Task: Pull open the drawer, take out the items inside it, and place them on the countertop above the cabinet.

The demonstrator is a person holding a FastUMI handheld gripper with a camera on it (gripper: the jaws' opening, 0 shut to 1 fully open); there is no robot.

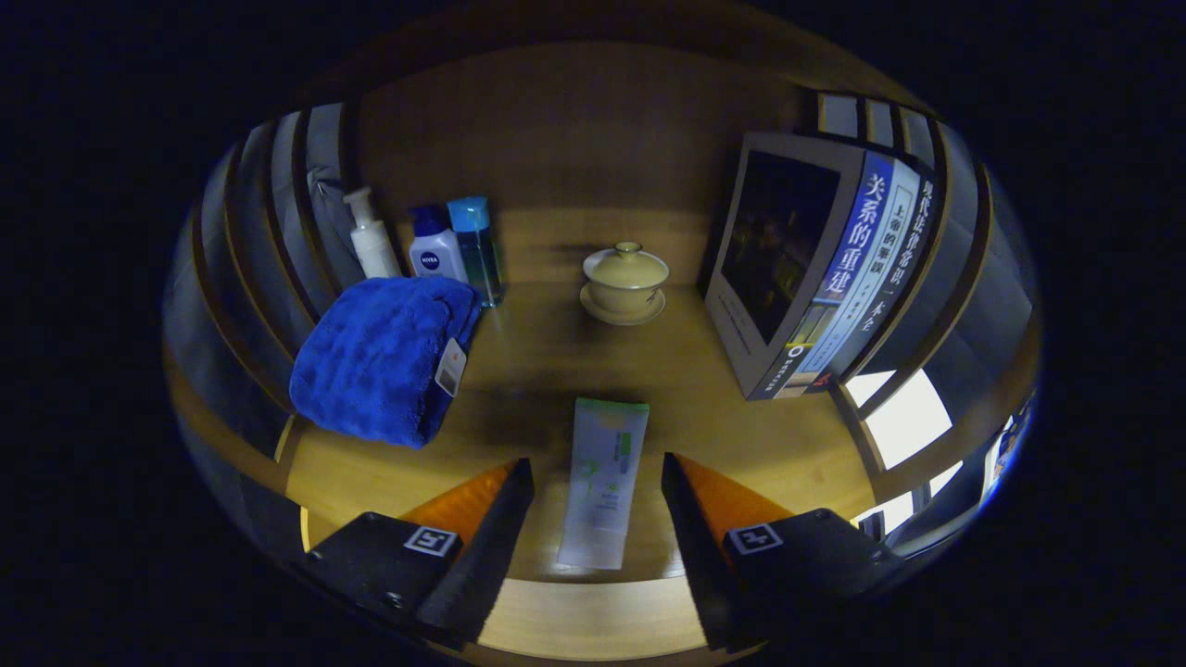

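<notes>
Folded blue towel (380, 357) hides the lower parts of three bottles (435, 250) behind it; its tag (451, 367) is illegible (too small); rearmost book (913, 269) mostly covered.

Smooth, satin-finished wood is seen in the countertop (741, 435). A deep-piled, fluffy cloth is shown in the towel (380, 357). The tube (604, 477) is of glossy plastic, as are the bottles (435, 250). The lidded cup (625, 276) appears glazed ceramic. The books (834, 278) have glossy paper covers.

Wooden tabletop (741, 435) carrying a flat white tube (604, 477), folded blue towel (384, 357), three bottles (435, 245), lidded cup on saucer (625, 281), upright books (825, 269).
</notes>
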